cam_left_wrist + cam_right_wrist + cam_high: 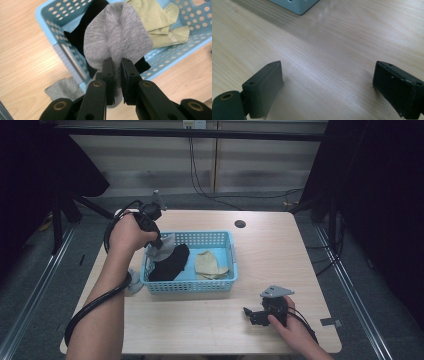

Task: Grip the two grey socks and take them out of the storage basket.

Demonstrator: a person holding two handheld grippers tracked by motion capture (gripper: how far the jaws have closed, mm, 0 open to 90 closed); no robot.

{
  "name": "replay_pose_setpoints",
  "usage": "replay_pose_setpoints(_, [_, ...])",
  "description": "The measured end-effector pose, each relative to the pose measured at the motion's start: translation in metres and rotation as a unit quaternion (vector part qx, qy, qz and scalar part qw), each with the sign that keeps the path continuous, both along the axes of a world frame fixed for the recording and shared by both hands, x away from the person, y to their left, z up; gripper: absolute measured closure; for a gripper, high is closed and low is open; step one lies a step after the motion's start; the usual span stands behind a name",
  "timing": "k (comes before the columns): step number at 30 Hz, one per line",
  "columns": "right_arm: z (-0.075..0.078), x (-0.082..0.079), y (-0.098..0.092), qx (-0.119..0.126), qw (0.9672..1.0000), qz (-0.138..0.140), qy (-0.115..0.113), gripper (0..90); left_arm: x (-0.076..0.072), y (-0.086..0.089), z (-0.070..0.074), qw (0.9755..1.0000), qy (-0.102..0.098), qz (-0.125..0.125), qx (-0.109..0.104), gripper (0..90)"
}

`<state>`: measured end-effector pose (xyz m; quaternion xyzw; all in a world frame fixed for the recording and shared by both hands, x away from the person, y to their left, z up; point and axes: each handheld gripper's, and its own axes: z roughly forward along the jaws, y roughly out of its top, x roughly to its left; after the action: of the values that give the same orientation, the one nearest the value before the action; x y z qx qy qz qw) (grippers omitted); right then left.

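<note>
In my left hand-held gripper (117, 65) view, the grey sock (117, 37) covers much of the black sock (80, 35), and the picture's edges crop the blue basket (50, 17). A second grey sock (63, 88) lies half hidden behind the basket's corner.

The grey sock (117, 40) is a fine-ribbed knit cloth, matt and slightly fuzzy, and the black sock (82, 32) and the olive sock (160, 22) inside the basket (60, 52) look like the same soft, matt knit. The basket is light-blue plastic, smooth with a faint sheen, its walls pierced by rows of round holes, and it stands on a table (332, 50) of pale wood-grain laminate, smooth and softly reflective beside the basket's corner. The left gripper (117, 82) is hard matt black plastic with brass-coloured metal rivets, and the right gripper (328, 85) has dull, slightly scuffed black pads.
</note>
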<state>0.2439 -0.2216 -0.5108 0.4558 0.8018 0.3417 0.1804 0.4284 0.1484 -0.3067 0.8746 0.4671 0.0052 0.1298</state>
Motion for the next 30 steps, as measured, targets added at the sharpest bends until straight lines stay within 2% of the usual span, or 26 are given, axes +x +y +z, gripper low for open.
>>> replay_pose_setpoints(4, [0.0, 0.0, 0.0, 0.0, 1.0, 0.0, 0.0, 8.7, -0.003, 0.014, 0.001, 0.9999, 0.0, 0.009, 0.006, 82.3])
replay_pose_setpoints(13, [0.0, 0.0, 0.0, 0.0, 1.0, 0.0, 0.0, 8.7, -0.01, 0.044, 0.005, 0.9994, -0.004, 0.034, 0.001, 81.5])
replay_pose_setpoints(22, [0.0, 0.0, 0.0, 0.0, 1.0, -0.001, 0.001, 8.7, -0.014, 0.072, -0.004, 0.9978, 0.006, 0.066, 0.004, 81.6])
replay_pose_setpoints(27, [0.0, 0.0, 0.0, 0.0, 1.0, 0.0, 0.0, 8.7, -0.017, 0.085, -0.013, 0.9965, 0.002, 0.083, 0.012, 81.1])
replay_pose_setpoints(29, [0.0, 0.0, 0.0, 0.0, 1.0, 0.0, 0.0, 8.7, -0.017, 0.09, -0.017, 0.9965, 0.003, 0.082, 0.02, 81.1])
replay_pose_setpoints(30, [0.0, 0.0, 0.0, 0.0, 1.0, 0.0, 0.0, 8.7, -0.017, 0.092, -0.018, 0.9961, 0.003, 0.087, 0.016, 81.1])
